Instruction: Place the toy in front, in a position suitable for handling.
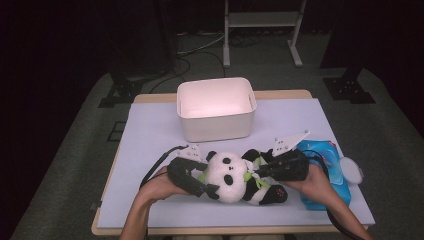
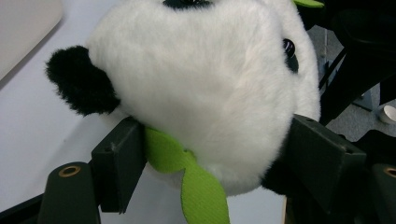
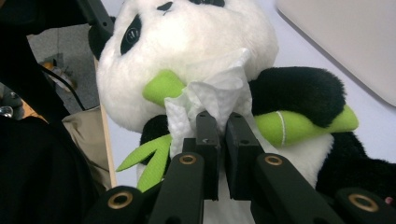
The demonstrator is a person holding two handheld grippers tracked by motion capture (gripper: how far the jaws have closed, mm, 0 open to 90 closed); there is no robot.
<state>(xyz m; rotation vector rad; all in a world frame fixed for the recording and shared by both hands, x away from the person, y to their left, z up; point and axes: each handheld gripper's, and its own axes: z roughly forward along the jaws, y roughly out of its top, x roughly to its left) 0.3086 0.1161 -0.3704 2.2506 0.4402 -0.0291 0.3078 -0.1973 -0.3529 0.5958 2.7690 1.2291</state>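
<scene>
A black-and-white panda plush [image 1: 235,182] with green leaf trim lies on the lavender table near the front edge. My left gripper [image 1: 209,178] comes in from the left, and its jaws press on both sides of the panda's head [image 2: 201,79]. My right gripper [image 1: 253,174] reaches in from the right, its jaws shut on a crumpled white tissue [image 3: 215,93]. The tissue rests against the panda's chin and chest, between a green leaf [image 3: 161,86] and the panda's black arm [image 3: 294,88].
A white empty bin [image 1: 216,122] stands behind the panda at the table's middle. A blue wipes pack [image 1: 327,172] with a white flap lies at the right, under my right forearm. The table's front edge [image 1: 225,230] runs close below the hands.
</scene>
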